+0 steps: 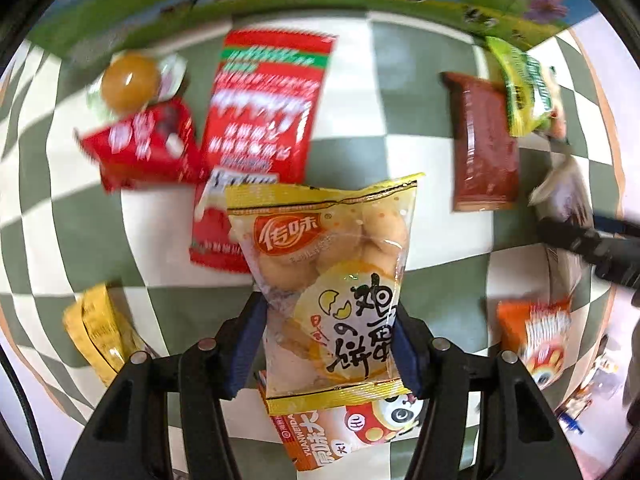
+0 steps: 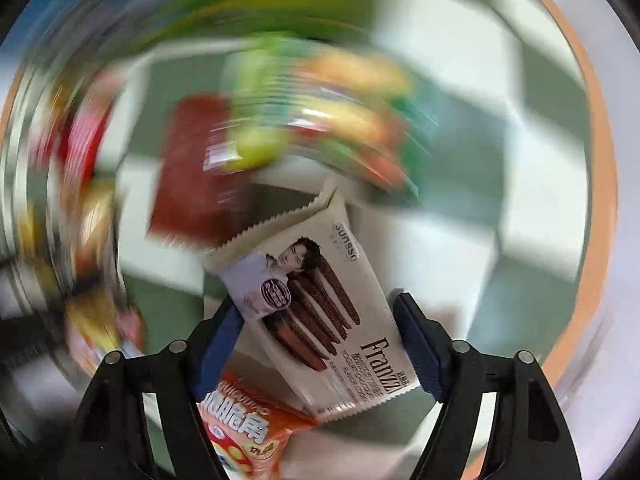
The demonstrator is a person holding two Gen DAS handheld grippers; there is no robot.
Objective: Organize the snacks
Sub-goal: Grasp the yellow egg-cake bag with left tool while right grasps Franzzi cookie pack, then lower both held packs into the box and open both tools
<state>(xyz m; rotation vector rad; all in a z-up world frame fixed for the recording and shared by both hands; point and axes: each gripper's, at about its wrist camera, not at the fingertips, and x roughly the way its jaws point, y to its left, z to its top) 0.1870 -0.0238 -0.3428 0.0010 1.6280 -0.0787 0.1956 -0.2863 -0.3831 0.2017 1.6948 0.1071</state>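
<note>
The left tongs [image 1: 326, 344] are clamped on a yellow egg-biscuit packet [image 1: 328, 276] above the checkered table [image 1: 432, 248]. The right tongs [image 2: 320, 340] pinch a white Franzzi biscuit packet [image 2: 320, 312]. Red snack packets [image 1: 260, 108] lie loose beyond.

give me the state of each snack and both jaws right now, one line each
egg biscuit bag: sealed, clamped between the left jaws
left gripper: jaws shut on the bag
Franzzi wafer pack: sealed, tilted, between the right jaws
right gripper: left pad touching, right pad at the pack's edge
long red packet: lying flat on the checkered cloth
brown packet: lying flat
</note>
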